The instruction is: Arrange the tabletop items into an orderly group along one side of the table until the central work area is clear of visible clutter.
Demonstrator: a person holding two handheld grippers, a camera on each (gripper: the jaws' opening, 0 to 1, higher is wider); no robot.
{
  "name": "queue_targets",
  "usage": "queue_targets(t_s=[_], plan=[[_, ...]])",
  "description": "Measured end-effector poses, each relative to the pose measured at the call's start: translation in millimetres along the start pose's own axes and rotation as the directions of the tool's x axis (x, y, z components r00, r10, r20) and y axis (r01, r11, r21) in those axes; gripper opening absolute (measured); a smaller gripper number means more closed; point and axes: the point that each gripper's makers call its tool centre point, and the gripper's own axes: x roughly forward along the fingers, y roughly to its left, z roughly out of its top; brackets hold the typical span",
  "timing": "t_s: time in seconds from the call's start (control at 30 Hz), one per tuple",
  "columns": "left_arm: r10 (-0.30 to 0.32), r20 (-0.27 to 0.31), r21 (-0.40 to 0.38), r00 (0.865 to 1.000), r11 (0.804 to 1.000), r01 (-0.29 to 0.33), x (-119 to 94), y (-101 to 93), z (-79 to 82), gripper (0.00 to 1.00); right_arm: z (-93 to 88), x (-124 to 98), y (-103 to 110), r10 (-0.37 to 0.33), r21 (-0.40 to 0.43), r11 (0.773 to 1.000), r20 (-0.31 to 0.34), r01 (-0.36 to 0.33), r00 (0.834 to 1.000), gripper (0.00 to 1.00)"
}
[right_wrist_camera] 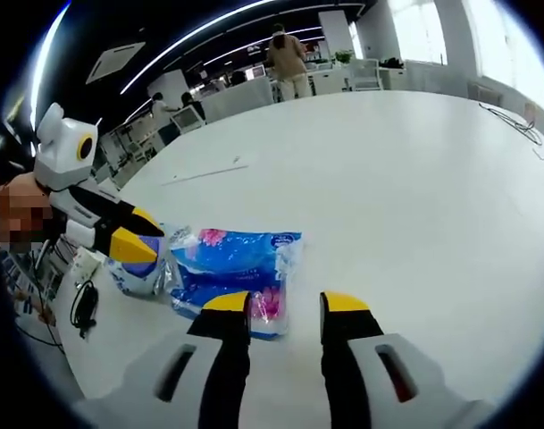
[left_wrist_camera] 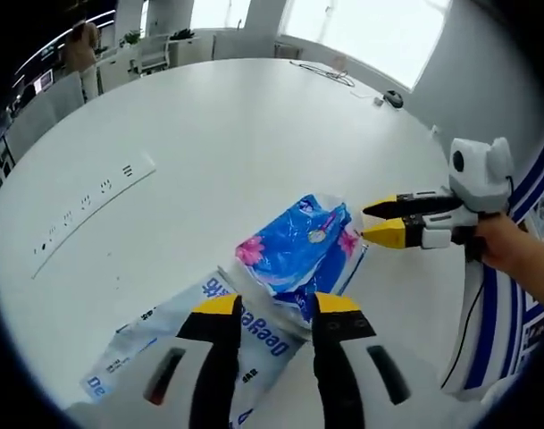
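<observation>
White table (left_wrist_camera: pixel 254 134) lay before us; our left gripper (left_wrist_camera: pixel 277 306) and right gripper (right_wrist_camera: pixel 285 304) gaped empty over the blue tissue pack (left_wrist_camera: pixel 298 246).

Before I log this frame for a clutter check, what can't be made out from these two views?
- Left gripper view: the near end of the white blue-lettered plastic pack is hidden behind the left gripper, so any contact is unclear.
- Right gripper view: most of that white pack is hidden behind the blue floral plastic packet and the left gripper.
- Left gripper view: markings on the flat white strip are too small to read.
</observation>
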Motion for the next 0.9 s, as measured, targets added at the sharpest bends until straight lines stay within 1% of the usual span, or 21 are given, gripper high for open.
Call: queue_targets(t_s=[0.47,0.9], plan=[[0.004,0.034,0.017,0.999,1.000,-0.005,-16.5,-2.3,6.6,0.42,7.8,-15.9,4.5,-0.010,-0.010,1.000,0.017,0.010,1.000,0.37],[0.003,0.068,0.036,0.998,0.999,-0.005,-37.0,-5.6,12.4,0.52,20.8,-34.4,14.8,-0.009,-0.030,0.999,0.050,0.011,0.999,0.47]])
